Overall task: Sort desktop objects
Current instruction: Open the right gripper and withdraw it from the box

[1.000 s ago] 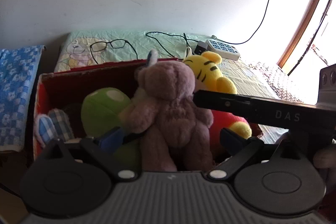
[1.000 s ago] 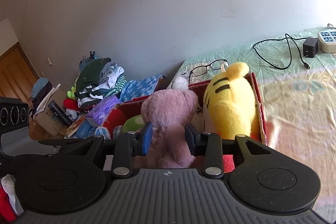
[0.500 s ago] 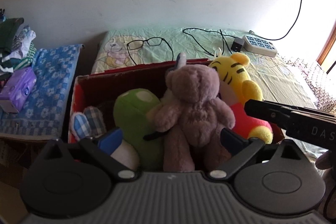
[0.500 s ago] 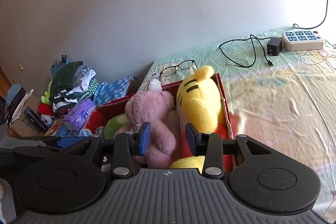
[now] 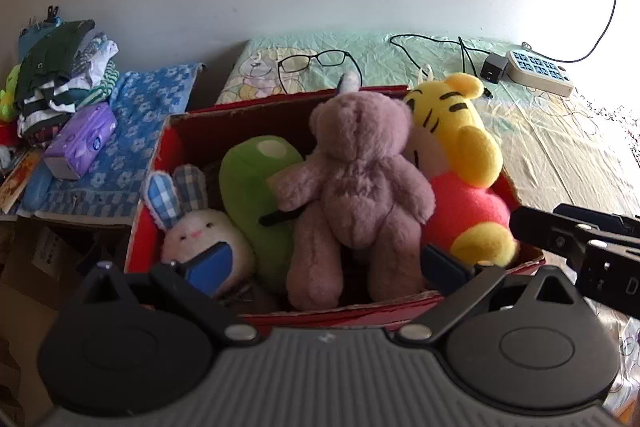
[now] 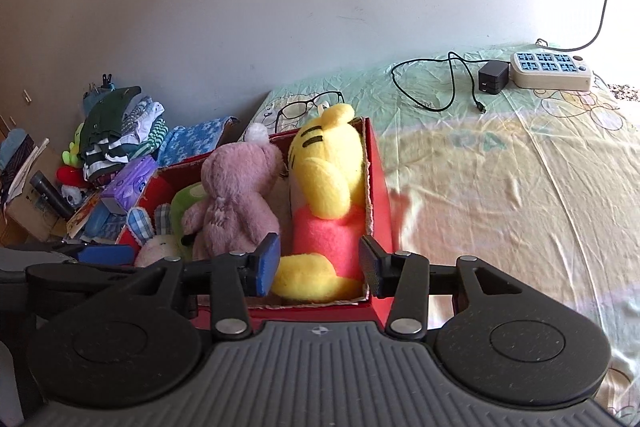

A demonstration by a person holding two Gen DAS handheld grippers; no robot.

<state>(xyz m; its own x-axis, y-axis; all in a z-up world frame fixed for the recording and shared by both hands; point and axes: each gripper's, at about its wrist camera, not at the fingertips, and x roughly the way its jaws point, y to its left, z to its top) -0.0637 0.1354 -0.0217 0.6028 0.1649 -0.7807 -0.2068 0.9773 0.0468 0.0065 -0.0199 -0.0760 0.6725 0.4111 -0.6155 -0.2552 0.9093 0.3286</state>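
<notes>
- One red cardboard box (image 5: 472,297) on the bedsheet (image 6: 500,187) holds four soft plush toys: a mauve bear (image 5: 360,179), a yellow tiger (image 5: 452,131), a green plush (image 5: 256,179), and a white rabbit (image 5: 200,231) with checked ears.
- The bear stands upright mid-box, just beyond both tools.
- Right gripper (image 6: 319,265): jaws opening, gripping nothing.
- Left gripper (image 5: 326,263): spread wide, empty.
- One pair of glasses (image 5: 316,61) lies behind the box.
</notes>
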